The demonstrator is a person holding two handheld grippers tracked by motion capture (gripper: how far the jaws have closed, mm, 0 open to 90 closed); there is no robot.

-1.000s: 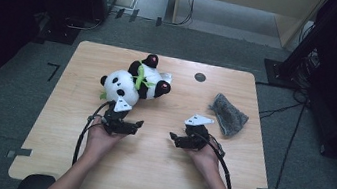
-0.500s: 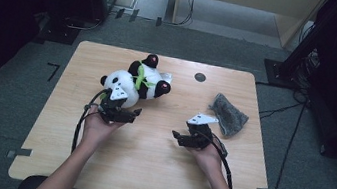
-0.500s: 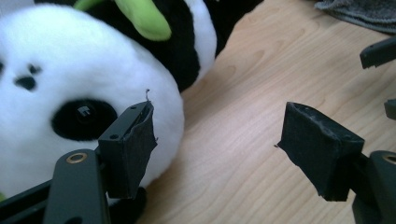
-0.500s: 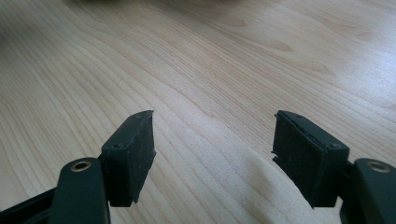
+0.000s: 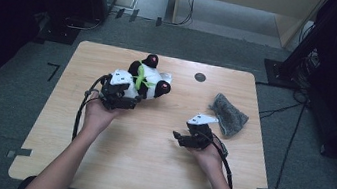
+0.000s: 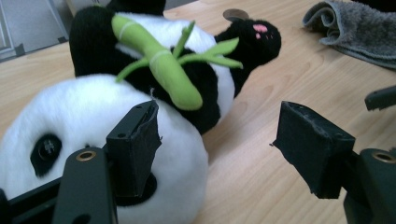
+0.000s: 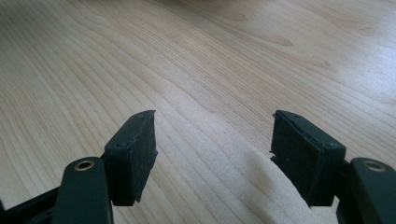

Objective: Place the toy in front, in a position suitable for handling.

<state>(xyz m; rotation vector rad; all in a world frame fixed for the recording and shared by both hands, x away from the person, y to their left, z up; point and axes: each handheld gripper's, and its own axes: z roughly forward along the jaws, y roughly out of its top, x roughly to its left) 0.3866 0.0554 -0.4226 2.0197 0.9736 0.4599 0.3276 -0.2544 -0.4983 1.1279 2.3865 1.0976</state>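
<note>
Surface: a pale wooden table (image 5: 140,166) on grey floor, dark surroundings and a light cabinet at the far side.

Your right gripper (image 5: 179,137): nearest to you, low over bare wood right of the table's middle. Its jaws stand apart with nothing between them, only wood grain in the right gripper view (image 7: 212,135); they have just been narrowing a little.

Your left gripper (image 5: 136,102): farther out and to the left, right at the panda. Its jaws are also apart, and they have just been closing somewhat.

Left gripper's contact: in the left gripper view (image 6: 217,144) one pad (image 6: 135,144) sits in front of the panda's white head, at or very near the fur; you cannot tell whether it touches. The other pad (image 6: 310,144) hangs over bare table, clear of the toy. Nothing is gripped.

Panda (image 6: 107,116): a black-and-white plush lying on its side on the far left half of the table, head toward your left gripper, one foot with a pink sole pointing away.

Bamboo (image 6: 163,65): a green plush stalk with leaves, lying across the panda's chest.

Grey cloth (image 5: 228,114): crumpled on the table beyond your right gripper, well apart from the panda.

Dark round spot (image 5: 200,77): on the table near the far edge.
</note>
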